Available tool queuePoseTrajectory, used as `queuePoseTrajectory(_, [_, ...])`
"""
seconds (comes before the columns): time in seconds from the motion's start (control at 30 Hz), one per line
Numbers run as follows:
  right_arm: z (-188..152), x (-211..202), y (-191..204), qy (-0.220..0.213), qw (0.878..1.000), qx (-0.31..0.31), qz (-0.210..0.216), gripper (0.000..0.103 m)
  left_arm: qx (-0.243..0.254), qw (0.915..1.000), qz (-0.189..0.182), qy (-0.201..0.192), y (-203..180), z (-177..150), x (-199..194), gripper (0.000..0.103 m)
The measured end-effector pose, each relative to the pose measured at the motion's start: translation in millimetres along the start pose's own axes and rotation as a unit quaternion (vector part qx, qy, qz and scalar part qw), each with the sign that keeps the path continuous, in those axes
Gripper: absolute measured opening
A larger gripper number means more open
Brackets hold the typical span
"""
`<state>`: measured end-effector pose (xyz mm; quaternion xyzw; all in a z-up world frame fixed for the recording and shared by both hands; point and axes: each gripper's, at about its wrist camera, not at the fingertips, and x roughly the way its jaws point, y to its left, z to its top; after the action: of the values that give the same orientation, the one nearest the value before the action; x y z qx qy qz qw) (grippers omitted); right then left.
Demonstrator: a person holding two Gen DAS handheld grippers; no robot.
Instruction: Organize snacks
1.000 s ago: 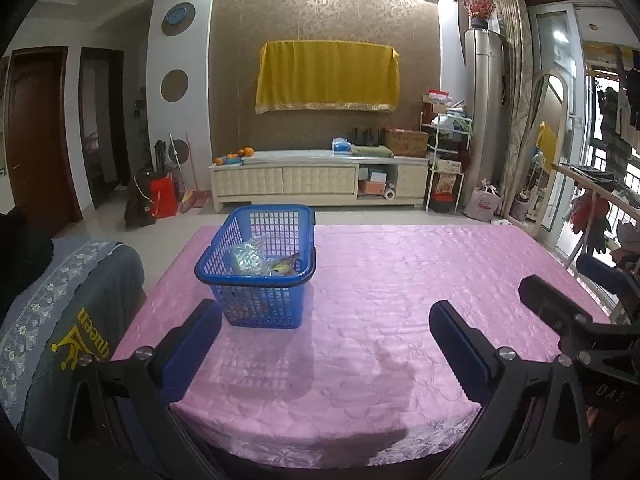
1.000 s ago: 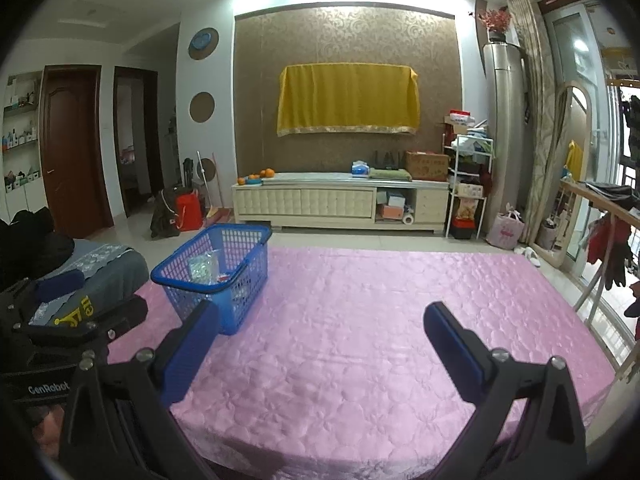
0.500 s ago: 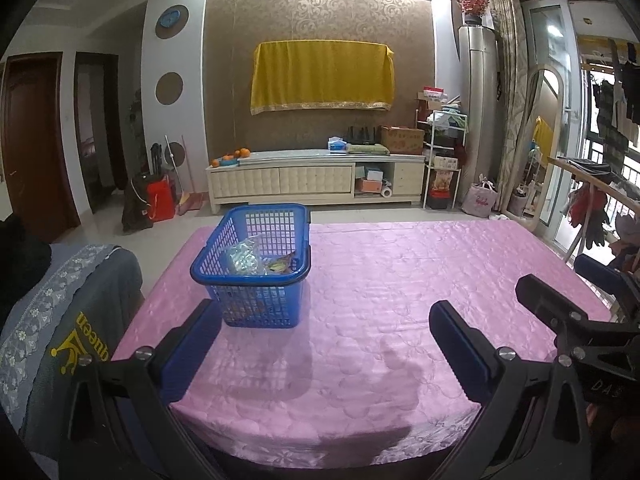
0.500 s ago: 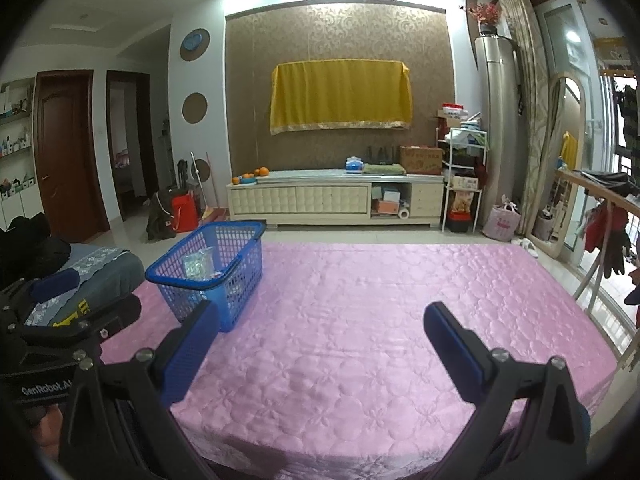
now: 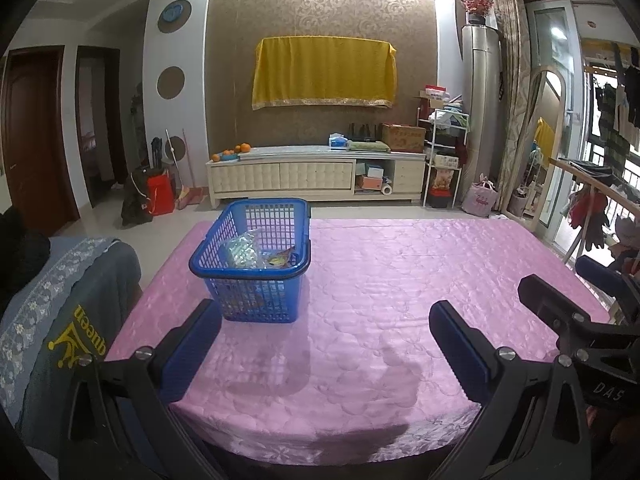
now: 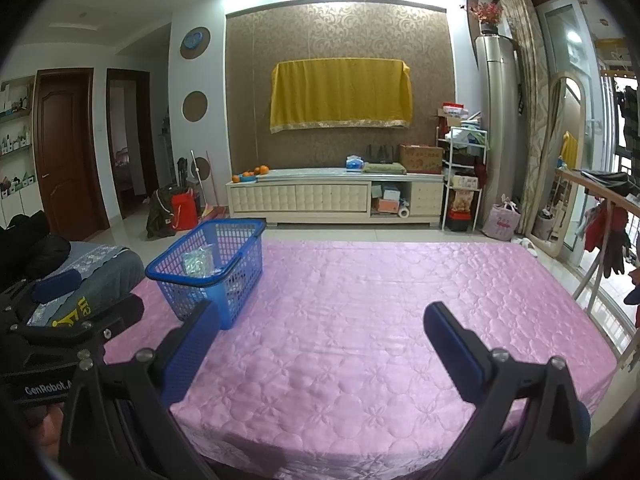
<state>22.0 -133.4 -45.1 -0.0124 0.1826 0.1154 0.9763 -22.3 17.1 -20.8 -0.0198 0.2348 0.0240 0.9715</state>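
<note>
A blue plastic basket (image 5: 256, 264) stands on the left part of the pink-covered table (image 5: 400, 280). Snack packets (image 5: 256, 254) lie inside it, a clear bag and a colourful one. It also shows in the right wrist view (image 6: 208, 268). My left gripper (image 5: 324, 320) is open and empty, held above the table's near edge, just short of the basket. My right gripper (image 6: 320, 320) is open and empty over the near part of the table (image 6: 380, 300), to the right of the basket.
A chair draped with a grey cloth (image 5: 60, 312) stands at the table's left side. A TV cabinet (image 5: 316, 176) lines the far wall. A clothes rail (image 5: 592, 200) stands to the right. The other gripper shows at the right edge (image 5: 580, 320).
Both grippers have drawn back and risen slightly; the basket looks a little farther away. Both stay open and empty.
</note>
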Motion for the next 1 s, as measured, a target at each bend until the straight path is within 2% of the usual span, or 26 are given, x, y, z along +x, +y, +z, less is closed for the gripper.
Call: queuePoseTrajectory(1.0, [2.2,0.7,2.3,0.013,1.000,0.008,0.000,0.103,-0.003,1.0000,0.000,0.002,0.0,-1.1,-0.6,0.103])
